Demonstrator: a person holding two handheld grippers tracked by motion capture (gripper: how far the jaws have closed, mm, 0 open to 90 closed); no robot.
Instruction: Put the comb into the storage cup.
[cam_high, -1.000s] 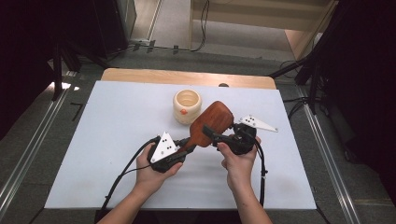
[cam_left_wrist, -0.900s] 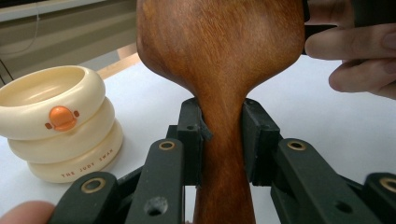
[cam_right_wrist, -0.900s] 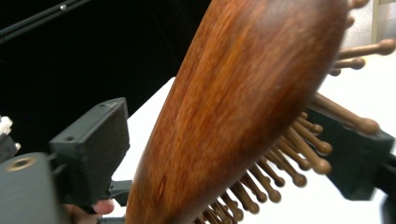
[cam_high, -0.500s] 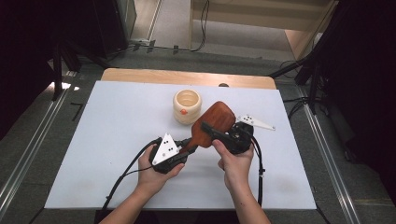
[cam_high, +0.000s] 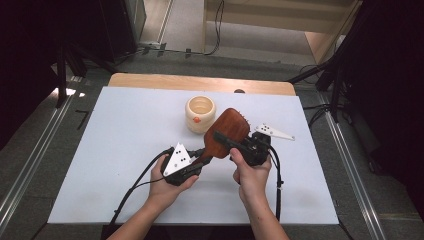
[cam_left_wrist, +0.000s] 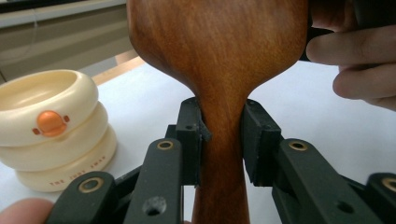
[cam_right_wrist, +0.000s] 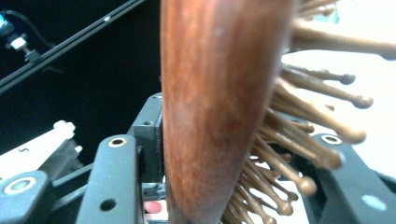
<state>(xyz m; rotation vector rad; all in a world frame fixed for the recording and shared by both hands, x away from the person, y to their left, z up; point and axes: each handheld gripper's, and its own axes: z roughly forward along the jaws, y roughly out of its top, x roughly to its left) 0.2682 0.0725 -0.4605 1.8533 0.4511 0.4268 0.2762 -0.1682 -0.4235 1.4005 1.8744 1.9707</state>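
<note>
Two bare forearms, no sleeves. Left gripper (cam_high: 192, 161): black body, white three-cornered plate bearing black dots, black cable trailing behind. Right gripper (cam_high: 231, 144): black body, pale three-cornered plate, black cable. Jaws: black bars with brass-ringed screw holes and blocky black pads (cam_left_wrist: 190, 135).

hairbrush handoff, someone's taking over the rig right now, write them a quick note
Left hand-held gripper: shut on the neck of the wooden hairbrush, holding it above the white table.
Right hand-held gripper: its jaws have just been closing around the brush head, one on the wooden back, the other on the bristle side; a firm grip cannot be confirmed.
Cream stacked-ring cup: stands on the table just beyond the brush, untouched.
Done: brush lifted, both grippers on it.
Left: probably finish the right grip, then release the left.
</note>
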